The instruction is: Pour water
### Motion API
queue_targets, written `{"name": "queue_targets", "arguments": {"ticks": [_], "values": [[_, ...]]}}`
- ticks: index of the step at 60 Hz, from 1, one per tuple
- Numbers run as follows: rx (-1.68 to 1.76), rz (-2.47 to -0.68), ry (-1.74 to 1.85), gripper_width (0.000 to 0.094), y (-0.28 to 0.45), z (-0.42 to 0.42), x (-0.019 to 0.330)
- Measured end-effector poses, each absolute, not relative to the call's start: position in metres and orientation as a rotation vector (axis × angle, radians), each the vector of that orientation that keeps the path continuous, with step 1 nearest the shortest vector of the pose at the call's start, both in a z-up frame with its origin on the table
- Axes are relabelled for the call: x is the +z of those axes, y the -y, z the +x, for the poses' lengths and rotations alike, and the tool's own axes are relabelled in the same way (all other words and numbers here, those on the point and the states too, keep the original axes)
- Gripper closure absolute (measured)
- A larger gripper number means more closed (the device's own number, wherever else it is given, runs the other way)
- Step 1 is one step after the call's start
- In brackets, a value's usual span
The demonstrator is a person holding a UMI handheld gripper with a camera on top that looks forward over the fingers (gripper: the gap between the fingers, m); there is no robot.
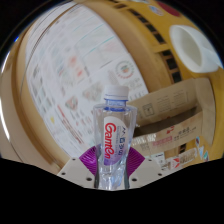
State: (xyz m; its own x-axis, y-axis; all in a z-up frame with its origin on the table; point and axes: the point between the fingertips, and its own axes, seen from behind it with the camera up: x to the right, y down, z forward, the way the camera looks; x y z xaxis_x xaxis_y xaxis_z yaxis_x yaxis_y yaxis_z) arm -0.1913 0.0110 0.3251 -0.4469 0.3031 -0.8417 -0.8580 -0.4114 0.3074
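A clear plastic water bottle with a white cap and a white label with red lettering stands upright between my fingers. My gripper is shut on the bottle's lower body, and both purple pads press against its sides. The bottle seems lifted above the wooden surface. A white round cup or bowl sits far beyond the fingers, to the right. I cannot see the water level in the bottle.
A large white printed sheet lies on the wooden surface beyond the bottle. A cardboard box with printed labels stands just to the right of the bottle. A dark-and-yellow patterned strip runs behind them.
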Motion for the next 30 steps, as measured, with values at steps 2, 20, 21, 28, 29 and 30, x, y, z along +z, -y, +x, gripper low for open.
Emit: {"name": "queue_targets", "arguments": {"ticks": [2,20,21,28,29,30], "values": [[1.967,-0.876,-1.047,0.0606,-0.017,-0.179,0.312],[2.092,-0.746,-1.339,0.0606,-0.03,-0.137,0.236],[2.099,-0.748,-1.335,0.0608,-0.031,-0.137,0.237],[2.09,-0.841,-1.251,0.0607,-0.031,-0.143,0.255],[2.078,-0.868,-1.225,0.0606,-0.031,-0.144,0.26],[2.057,-0.901,-1.197,0.0607,-0.027,-0.144,0.265]]}}
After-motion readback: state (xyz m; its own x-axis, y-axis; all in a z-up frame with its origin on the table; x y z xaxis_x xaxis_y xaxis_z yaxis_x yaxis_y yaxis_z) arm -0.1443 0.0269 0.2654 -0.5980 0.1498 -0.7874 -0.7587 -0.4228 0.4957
